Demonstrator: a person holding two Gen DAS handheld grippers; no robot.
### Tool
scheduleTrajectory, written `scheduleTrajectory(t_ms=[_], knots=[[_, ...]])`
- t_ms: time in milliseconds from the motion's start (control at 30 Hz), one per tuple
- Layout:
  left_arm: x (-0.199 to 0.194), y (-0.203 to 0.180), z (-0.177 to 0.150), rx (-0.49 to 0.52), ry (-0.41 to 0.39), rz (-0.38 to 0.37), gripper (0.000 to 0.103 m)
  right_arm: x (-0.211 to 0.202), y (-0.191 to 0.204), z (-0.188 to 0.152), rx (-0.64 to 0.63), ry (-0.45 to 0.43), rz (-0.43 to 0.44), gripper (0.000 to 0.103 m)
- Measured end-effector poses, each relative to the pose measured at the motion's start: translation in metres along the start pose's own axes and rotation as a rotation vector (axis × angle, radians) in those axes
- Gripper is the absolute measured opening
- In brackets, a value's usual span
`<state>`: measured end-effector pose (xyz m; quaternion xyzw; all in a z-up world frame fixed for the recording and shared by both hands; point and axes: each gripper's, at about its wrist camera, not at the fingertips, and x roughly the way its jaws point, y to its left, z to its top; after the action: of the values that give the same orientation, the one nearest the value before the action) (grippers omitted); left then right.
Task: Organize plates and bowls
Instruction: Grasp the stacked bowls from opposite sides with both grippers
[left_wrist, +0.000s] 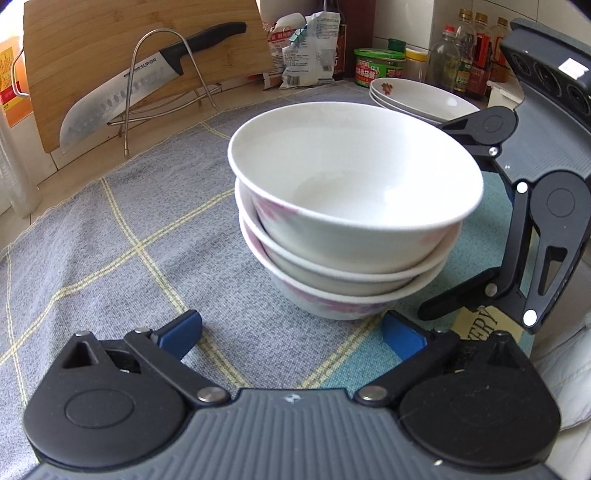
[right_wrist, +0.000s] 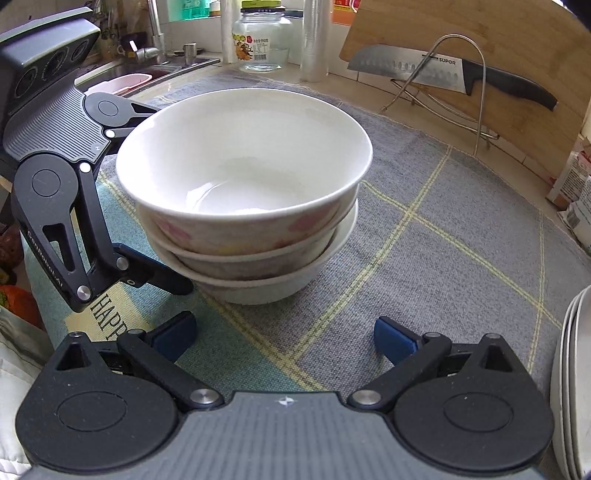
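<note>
Three white bowls sit nested on a grey checked cloth. A plate stack lies behind them, near jars and bottles. A bamboo board and knife lean in a wire rack on the left side. The left gripper and right gripper flank the bowls — fingers spread wide, nothing between them. Bare cloth stretches toward the rack.
</note>
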<state>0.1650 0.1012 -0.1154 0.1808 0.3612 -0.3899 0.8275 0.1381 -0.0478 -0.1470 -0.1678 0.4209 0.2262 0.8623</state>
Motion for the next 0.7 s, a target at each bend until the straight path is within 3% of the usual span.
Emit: scheduleTrajectory(t_ms=[133,267,467,700], knots=[[0.002,0.001,0.003,0.031,0.003,-0.014,0.102,-0.001,-0.005,0.000,-0.045,-0.008,0.032,0.103],[-0.002,-0.002,0.003,0.149,-0.037,-0.025,0.102,-0.004,-0.006,0.002,-0.124,-0.017,0.043,0.103],[0.001,0.005,0.010,0.195,-0.041,-0.112,0.098,-0.006,-0.008,0.011,-0.202,-0.040,0.092,0.103],[0.003,0.008,0.016,0.294,-0.019,-0.207,0.086,-0.005,-0.006,0.024,-0.278,-0.026,0.147,0.089]])
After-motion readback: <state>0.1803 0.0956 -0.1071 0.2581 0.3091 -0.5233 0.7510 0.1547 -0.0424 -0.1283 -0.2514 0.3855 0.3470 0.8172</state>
